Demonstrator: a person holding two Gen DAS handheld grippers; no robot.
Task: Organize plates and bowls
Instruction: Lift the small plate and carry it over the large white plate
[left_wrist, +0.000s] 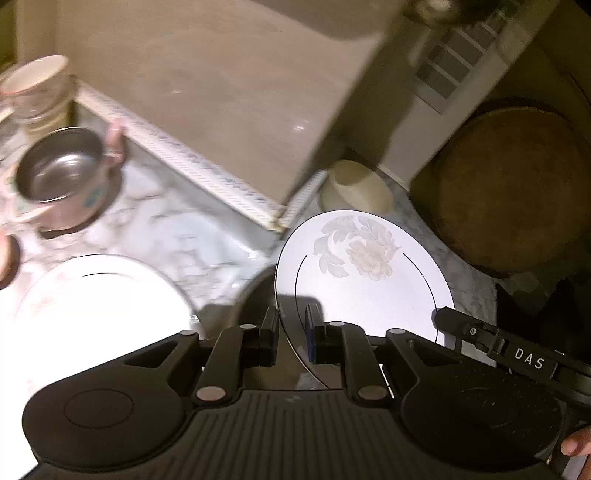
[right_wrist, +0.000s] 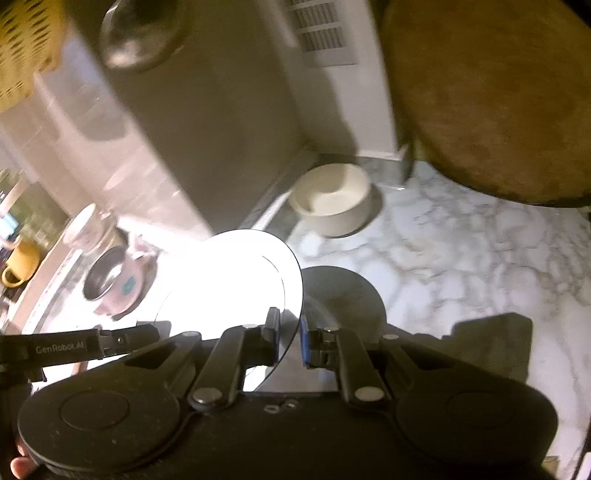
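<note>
- Low in the centre of the left wrist view, the left gripper (left_wrist: 291, 328) is clamping the near rim of a white plate with a pale flower print (left_wrist: 362, 273), its two black fingers (left_wrist: 269, 332) sitting one on each side of the thin edge.
- Low in the centre of the right wrist view, the right gripper (right_wrist: 290, 332) is clenching the opposite rim of the same plate (right_wrist: 236, 280), which is glaring bright white there (so the flower print is not showing).
- Both grippers are holding the plate tilted above the marbled bench (right_wrist: 461, 258); its round shadow is lying on the bench just right of centre in the right wrist view.
- At lower left of the left wrist view, a second white plate (left_wrist: 99, 306) is lying flat on the bench, overexposed.
- A cream bowl (right_wrist: 332, 199) is sitting on the bench in the corner by the wall, above the held plate in both views.
- A steel-lined pink cup (left_wrist: 62, 177) is standing at the left of the left wrist view, with stacked bowls (left_wrist: 40, 92) behind it at upper left (blurred).
- A round brown board (right_wrist: 498, 103) is filling the upper right of the right wrist view.
- A yellow mug (right_wrist: 18, 266) is showing at the far left edge of that view.
</note>
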